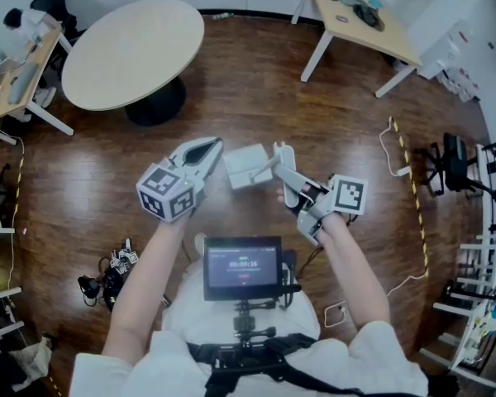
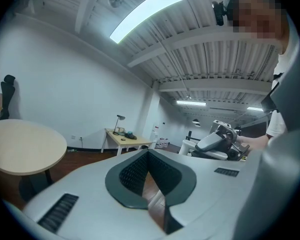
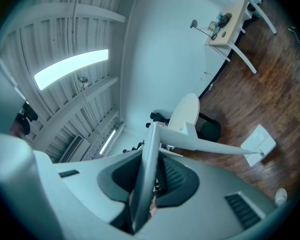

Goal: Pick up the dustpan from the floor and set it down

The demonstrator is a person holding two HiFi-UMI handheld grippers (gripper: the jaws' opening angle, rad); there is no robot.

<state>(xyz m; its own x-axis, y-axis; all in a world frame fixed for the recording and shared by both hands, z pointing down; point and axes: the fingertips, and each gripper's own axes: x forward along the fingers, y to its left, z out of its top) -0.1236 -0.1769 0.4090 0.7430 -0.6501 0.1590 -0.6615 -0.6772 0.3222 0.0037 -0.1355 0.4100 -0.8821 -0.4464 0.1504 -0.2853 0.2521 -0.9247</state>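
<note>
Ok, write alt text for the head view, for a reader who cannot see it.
Seen from above, the person's right tool grips a white dustpan over a dark wooden floor. The left tool, shut and empty, points toward it from the other side. A round table stands beyond.

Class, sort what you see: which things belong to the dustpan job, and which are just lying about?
Part of the job:
- dustpan, off the floor
- right gripper, fingers clamped on the dustpan
- left gripper, closed and empty

Just lying about:
- round table
- desk
- small pile of gear on the floor
</note>
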